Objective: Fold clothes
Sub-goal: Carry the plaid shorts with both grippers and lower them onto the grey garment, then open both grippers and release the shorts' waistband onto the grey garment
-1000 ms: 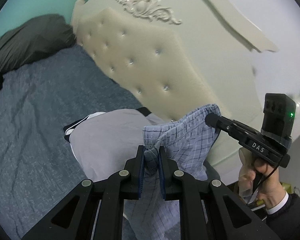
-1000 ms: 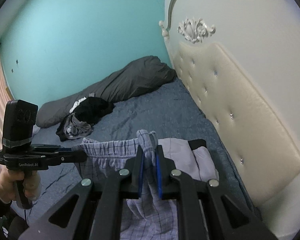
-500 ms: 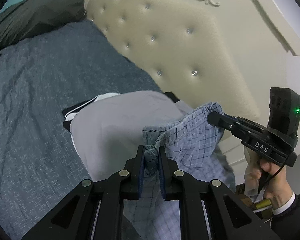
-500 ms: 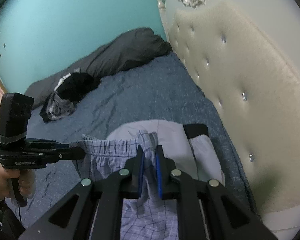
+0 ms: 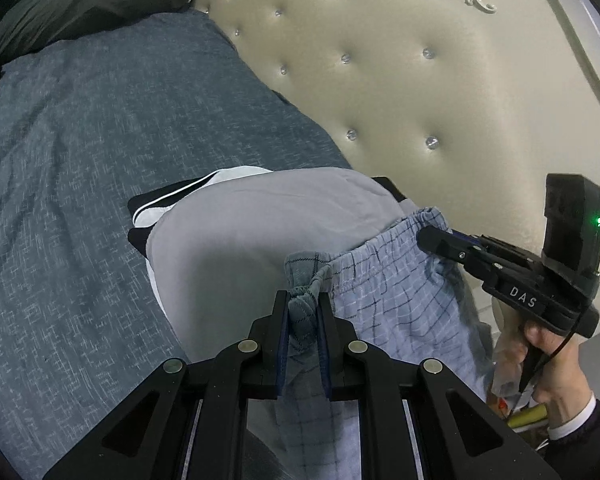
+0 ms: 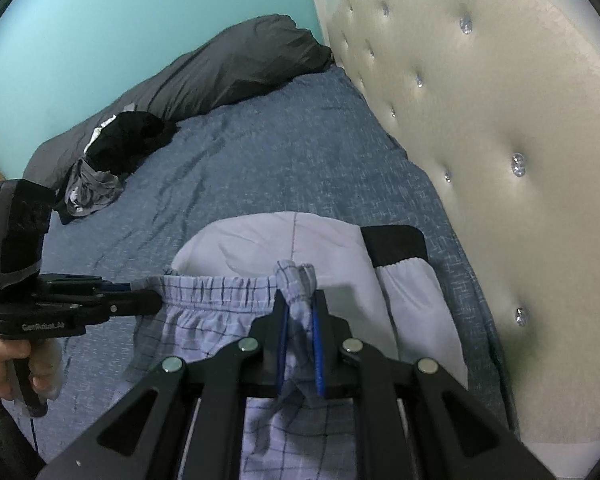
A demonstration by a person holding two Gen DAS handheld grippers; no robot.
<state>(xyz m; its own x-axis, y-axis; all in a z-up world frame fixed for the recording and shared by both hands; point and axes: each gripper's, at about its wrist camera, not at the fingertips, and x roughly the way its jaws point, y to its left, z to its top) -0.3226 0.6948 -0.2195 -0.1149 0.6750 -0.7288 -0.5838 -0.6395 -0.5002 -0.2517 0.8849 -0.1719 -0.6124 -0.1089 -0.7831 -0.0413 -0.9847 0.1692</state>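
you hold the blue checked shorts (image 5: 384,292) up in the air by the stretchy waistband, one corner in each gripper. your left gripper (image 5: 303,320) has its fingers (image 5: 281,320) squeezed nearly together on a bunched bit of the band, and your right gripper (image 6: 299,316) does the same on the other end. the band runs between the two, a little slack, and the rest of the shorts hangs down below, out of sight. they hang just over a grey folded garment (image 5: 260,220) with black and white trim that lies on the blue bed (image 5: 80,140), close to the padded headboard (image 5: 400,80). the shorts look thin, soft and very light, so they will flop and bend wherever you let them. they will not break, but they can slide out if you let go even a bit. the thick gathered band looks like the best place to hold, and you have it. there are no boxes or baskets here to put things in. a dark pillow (image 6: 236,68) lies far up the bed, with a heap of dark clothes (image 6: 112,160) beside it, still not folded.
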